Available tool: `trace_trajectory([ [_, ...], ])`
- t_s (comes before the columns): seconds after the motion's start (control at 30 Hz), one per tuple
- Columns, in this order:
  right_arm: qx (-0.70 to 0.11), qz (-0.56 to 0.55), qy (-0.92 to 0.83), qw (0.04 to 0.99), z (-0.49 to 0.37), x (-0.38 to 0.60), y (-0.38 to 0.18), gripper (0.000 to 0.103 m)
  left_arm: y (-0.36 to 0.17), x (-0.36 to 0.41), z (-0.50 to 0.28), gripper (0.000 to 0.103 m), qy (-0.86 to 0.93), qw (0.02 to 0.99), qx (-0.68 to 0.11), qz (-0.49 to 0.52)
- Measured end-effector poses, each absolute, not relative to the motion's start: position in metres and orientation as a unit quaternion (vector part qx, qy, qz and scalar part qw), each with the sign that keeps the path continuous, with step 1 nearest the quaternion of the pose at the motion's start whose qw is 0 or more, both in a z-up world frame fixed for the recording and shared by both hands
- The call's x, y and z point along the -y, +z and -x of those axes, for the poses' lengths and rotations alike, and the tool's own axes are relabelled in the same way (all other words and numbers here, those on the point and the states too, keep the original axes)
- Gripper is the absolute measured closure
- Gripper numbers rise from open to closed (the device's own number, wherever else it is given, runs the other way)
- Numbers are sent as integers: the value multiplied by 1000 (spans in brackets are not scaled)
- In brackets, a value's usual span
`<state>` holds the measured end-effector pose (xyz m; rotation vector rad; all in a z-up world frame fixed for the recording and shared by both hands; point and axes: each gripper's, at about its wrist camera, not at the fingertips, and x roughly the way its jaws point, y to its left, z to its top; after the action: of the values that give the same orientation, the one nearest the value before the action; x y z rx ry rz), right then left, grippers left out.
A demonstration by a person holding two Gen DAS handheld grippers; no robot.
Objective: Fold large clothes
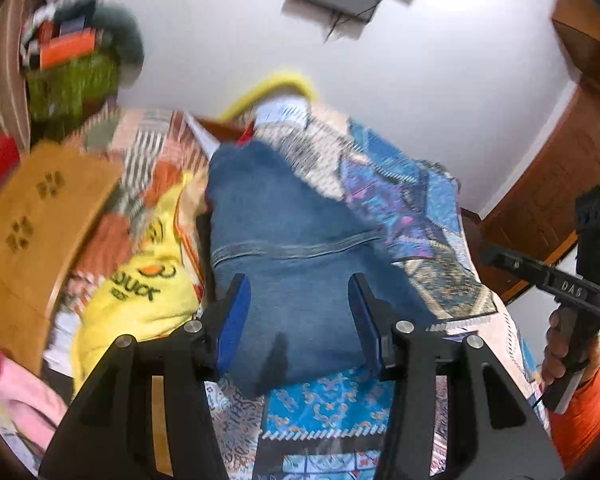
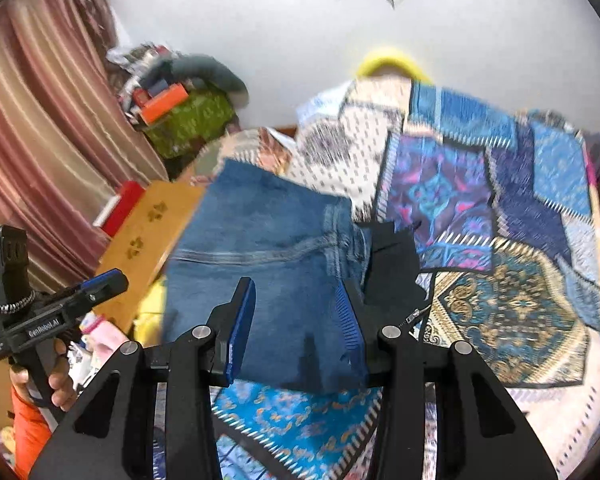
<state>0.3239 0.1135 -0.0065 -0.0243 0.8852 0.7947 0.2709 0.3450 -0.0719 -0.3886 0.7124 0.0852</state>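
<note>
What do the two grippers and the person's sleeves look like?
Both grippers are black with blue pads on the fingers and silver round bolts at the joints. The right gripper shows white letters on its bar and a small green light on the black box above. The left gripper has white lettering on its side and a striped cord around its post. Both sleeves are orange.

- One pair of blue jeans [image 1: 296,240], folded on the bed;
- One bright patchwork bedspread [image 2: 512,240] under them;
- One yellow duck cloth [image 1: 140,292] beside the jeans;
- Two grippers: the left gripper [image 1: 300,312] and the right gripper [image 2: 296,320]; each has two blue pads;
- Two hands holding them: one hand [image 1: 560,348] and the other hand [image 2: 60,388];
- One brown board [image 1: 40,216] with paw prints; four prints can be seen;
- One striped curtain [image 2: 40,120];
- One green bag [image 2: 188,120] with a messy pile on top, too blurry to count.
</note>
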Motion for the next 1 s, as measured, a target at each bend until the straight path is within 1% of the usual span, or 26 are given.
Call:
trace_trajectory([
  [0.17,-337,26,389,857,-268,-91,51,64,-13,-291,-219,54,46,950,-288,115],
  [0.3,-262,20,405,876,-217,-65,91,64,33,-242,-162,54,52,973,-215,65],
  [0.4,-211,0,414,885,-178,-40,111,64,55,-213,-123,54,58,984,-162,48],
  [0.47,-184,-4,420,889,-156,-26,122,62,64,-195,-100,54,64,988,-133,38],
  [0.53,-154,1,421,894,-132,-14,131,59,71,-180,-80,54,64,992,-109,28],
  [0.67,-101,10,405,909,-97,0,136,58,81,-149,-40,54,94,994,-47,7],
  [0.77,-88,-4,400,912,-84,8,132,57,81,-137,-21,54,117,993,-21,9],
  [0.83,-89,-11,393,915,-82,9,127,54,79,-133,-14,54,124,992,-15,17],
  [0.9,-89,-18,385,918,-78,11,121,51,73,-133,-10,51,126,991,-15,32],
  [0.93,-90,-21,378,921,-78,12,119,44,71,-132,-8,48,132,991,-15,34],
  [0.97,-91,-21,374,923,-74,13,118,41,69,-131,-4,42,139,990,-14,34],
  [1.0,-92,-22,370,924,-73,13,116,33,65,-130,-4,39,151,988,-15,30],
])
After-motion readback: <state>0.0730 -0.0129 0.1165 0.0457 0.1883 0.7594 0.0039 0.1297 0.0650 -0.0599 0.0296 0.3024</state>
